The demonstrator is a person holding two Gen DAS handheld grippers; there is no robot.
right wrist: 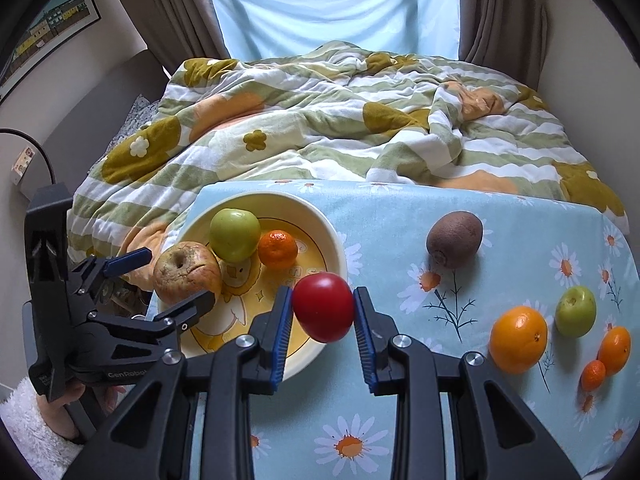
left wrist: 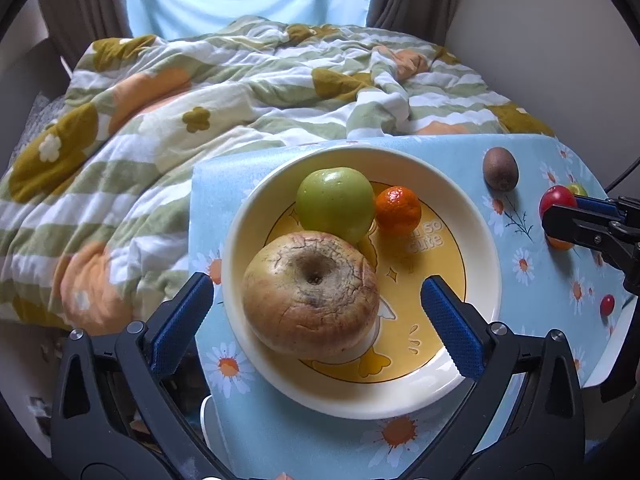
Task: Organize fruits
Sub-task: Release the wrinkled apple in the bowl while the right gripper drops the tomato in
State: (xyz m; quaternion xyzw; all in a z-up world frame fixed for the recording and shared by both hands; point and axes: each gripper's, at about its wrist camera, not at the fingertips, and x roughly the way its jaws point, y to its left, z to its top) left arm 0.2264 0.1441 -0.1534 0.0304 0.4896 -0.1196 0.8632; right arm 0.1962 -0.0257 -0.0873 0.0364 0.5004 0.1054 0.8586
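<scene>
Three fruits sit in the yellow bowl (left wrist: 236, 248): a wrinkled apple (left wrist: 310, 306) toward 7 o'clock, a green apple (left wrist: 335, 204) at 12, and a mandarin (left wrist: 398, 210) touching it toward 1 o'clock. The left gripper (left wrist: 316, 312) stands released, its blue pads wide apart on either side of the wrinkled apple without pressing it; the apple rests on the bowl floor. The right gripper (right wrist: 323, 314) is clenched on a red tomato (right wrist: 323, 307), pads at 3 and 9 o'clock on its waist, held over the bowl's rim at roughly 4 o'clock in the right wrist view.

My judgement is that the tomato is the delicate one: thin, glossy skin, soft flesh, likely to slip or bruise under a hard squeeze, so a light hold across its widest girth suits it, and a low release so it does not roll into the others. The wrinkled apple looks dry and cracked, probably softer than a fresh one but rough enough not to slip.

On the table (right wrist: 384, 216) outside the bowl lie a kiwi (right wrist: 455, 239) at 1 o'clock from the tomato and, near 3 o'clock, a large orange (right wrist: 518, 339), a second green apple (right wrist: 576, 311) and two small oranges (right wrist: 614, 350). The kiwi's fuzzy skin should give good friction; the round orange looks firm and heavier, best taken across its middle.
</scene>
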